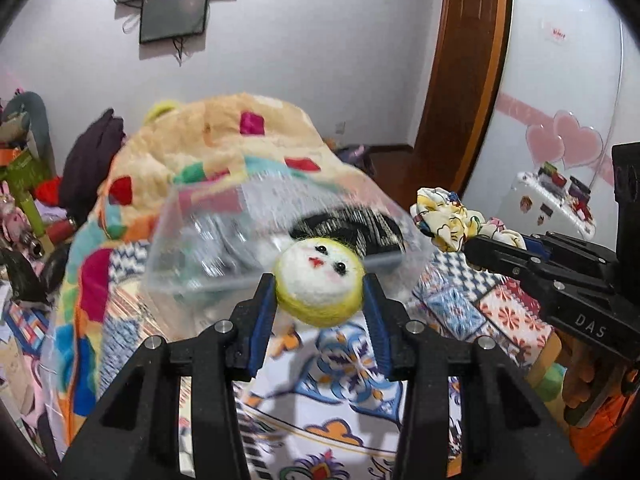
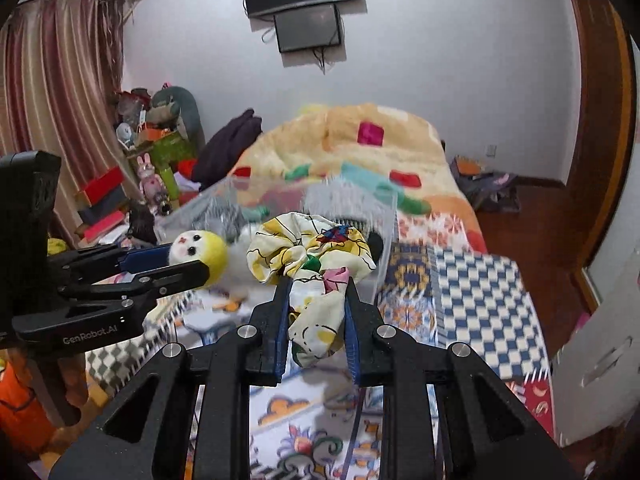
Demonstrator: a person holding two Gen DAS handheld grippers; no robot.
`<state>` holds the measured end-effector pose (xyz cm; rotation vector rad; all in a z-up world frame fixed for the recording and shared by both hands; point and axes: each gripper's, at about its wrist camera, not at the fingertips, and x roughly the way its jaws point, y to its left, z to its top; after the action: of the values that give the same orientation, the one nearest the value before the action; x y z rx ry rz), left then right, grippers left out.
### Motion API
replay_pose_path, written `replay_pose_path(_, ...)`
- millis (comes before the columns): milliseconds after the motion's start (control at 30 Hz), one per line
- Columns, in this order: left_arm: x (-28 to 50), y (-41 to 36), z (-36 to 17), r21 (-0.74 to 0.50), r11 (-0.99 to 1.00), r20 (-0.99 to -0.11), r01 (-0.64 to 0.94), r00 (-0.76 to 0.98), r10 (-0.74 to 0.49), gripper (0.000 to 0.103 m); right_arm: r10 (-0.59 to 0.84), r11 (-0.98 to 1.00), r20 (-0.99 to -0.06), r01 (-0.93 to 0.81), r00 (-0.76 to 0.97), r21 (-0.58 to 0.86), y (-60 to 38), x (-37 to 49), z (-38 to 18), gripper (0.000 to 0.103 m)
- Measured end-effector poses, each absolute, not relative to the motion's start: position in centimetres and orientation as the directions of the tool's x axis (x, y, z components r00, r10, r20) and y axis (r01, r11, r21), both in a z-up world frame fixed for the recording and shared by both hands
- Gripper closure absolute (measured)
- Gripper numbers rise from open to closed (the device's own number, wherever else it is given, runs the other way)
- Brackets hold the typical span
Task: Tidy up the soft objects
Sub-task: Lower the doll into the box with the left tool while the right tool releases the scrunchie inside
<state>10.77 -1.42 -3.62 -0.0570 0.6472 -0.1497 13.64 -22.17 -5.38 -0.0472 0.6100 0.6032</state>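
Observation:
My left gripper (image 1: 319,286) is shut on a yellow-and-white felt ball with a face (image 1: 319,280), held above the bed just before a clear plastic bin (image 1: 192,248). It also shows in the right wrist view (image 2: 200,250). My right gripper (image 2: 316,280) is shut on a cream patterned fabric scrunchie (image 2: 316,256), held near the bin (image 2: 360,204). The scrunchie also shows in the left wrist view (image 1: 448,216), at the tip of the right gripper (image 1: 476,250). A black-and-white striped item (image 1: 360,224) lies inside the bin.
The bin sits on a bed with a patterned sheet (image 2: 472,292). A bunched orange patchwork blanket (image 1: 224,140) lies behind the bin. A cluttered shelf (image 2: 152,152) stands left, a wooden door frame (image 1: 460,80) right, and a white case (image 1: 560,208) beside the bed.

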Motion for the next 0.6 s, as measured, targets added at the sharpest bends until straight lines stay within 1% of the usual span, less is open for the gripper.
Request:
replay_pose_path(133,11.3,-0.3,-2.3,-0.093,0.991,-0.567,0.101,0.813,-0.136,0.06,0.531,0.823,-0.512,-0.554,0.675,0.123,-21.3,14.5,-4.0,0.082)
replay_pose_path(267,12.4,0.6,-1.6,-0.087,0.993,-0.553,0.08,0.825,-0.115,0.06,0.543,0.815,-0.497,-0.566,0.676,0.121,-20.2,15.3,-3.6,0.082)
replay_pose_path(433,14.0,1.3,-2.6,-0.067,0.996,-0.575,0.06,0.813,-0.088,0.06,0.552,0.807,-0.505,-0.577,0.663,0.126,-18.4,16.7,-4.1,0.082)
replay_pose_path(600,15.6,1.7,-4.3,-0.06,0.997,-0.613,0.052,0.786,-0.078,0.06,0.55,0.8,-0.547,-0.586,0.632,0.128,-16.5,18.3,-5.6,0.082)
